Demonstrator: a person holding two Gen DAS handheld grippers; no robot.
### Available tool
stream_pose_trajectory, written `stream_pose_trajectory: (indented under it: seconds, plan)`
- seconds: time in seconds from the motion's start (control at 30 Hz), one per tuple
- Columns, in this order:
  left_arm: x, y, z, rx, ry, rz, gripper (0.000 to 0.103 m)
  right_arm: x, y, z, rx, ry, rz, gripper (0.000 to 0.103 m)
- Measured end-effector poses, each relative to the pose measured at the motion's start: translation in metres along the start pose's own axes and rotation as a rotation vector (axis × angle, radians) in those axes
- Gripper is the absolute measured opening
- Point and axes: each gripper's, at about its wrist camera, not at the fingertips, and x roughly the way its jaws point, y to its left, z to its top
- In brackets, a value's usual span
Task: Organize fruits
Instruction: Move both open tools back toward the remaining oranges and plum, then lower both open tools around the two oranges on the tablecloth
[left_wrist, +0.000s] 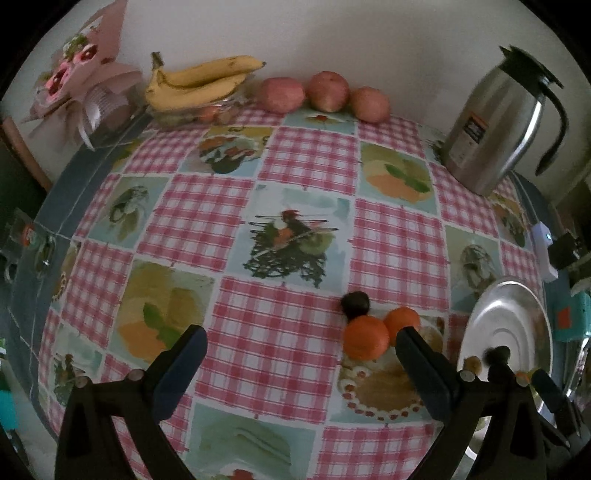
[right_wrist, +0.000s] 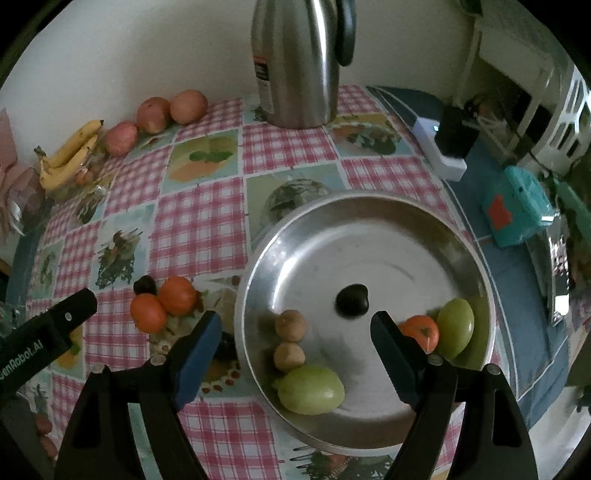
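Observation:
My left gripper (left_wrist: 301, 350) hangs open over the checked tablecloth with nothing between its fingers. Just beside its right finger lie two oranges (left_wrist: 365, 341) (left_wrist: 402, 321) and a small dark fruit (left_wrist: 355, 302). My right gripper (right_wrist: 297, 336) stands open above the left part of a metal plate (right_wrist: 369, 221). In the plate are a dark fruit (right_wrist: 352, 300), two small brown fruits (right_wrist: 290, 325) (right_wrist: 289, 356), two green fruits (right_wrist: 310, 389) (right_wrist: 456, 326) and an orange-red fruit (right_wrist: 421, 330). The loose oranges (right_wrist: 147, 312) sit left of the plate.
A bunch of bananas (left_wrist: 199, 79) and three reddish apples (left_wrist: 328, 90) line the wall at the back. A steel jug (left_wrist: 495, 122) stands at the back right. A wrapped pink bouquet (left_wrist: 81, 85) fills the back left corner. A white device (right_wrist: 436, 144) lies beyond the plate.

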Motion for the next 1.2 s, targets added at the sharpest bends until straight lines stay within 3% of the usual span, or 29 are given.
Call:
stream_pose_trajectory:
  seconds: [0.43, 0.63, 1.03, 1.2]
  plan:
    - [0.001, 0.05, 0.015, -0.09, -0.03, 0.094, 0.103, 0.002, 0.048, 0.006, -0.023, 0.027, 0.084, 0.083]
    - [0.002, 0.064, 0.021, -0.118, -0.035, 0.102, 0.103, 0.006, 0.063, 0.006, -0.055, 0.026, 0.118, 0.083]
    - [0.007, 0.053, 0.021, -0.123, -0.019, 0.05, 0.103, 0.008, 0.057, 0.011, -0.09, 0.009, 0.154, 0.083]
    - [0.022, 0.041, 0.017, -0.098, 0.032, 0.018, 0.103, 0.01, 0.05, 0.013, -0.086, 0.026, 0.176, 0.083]
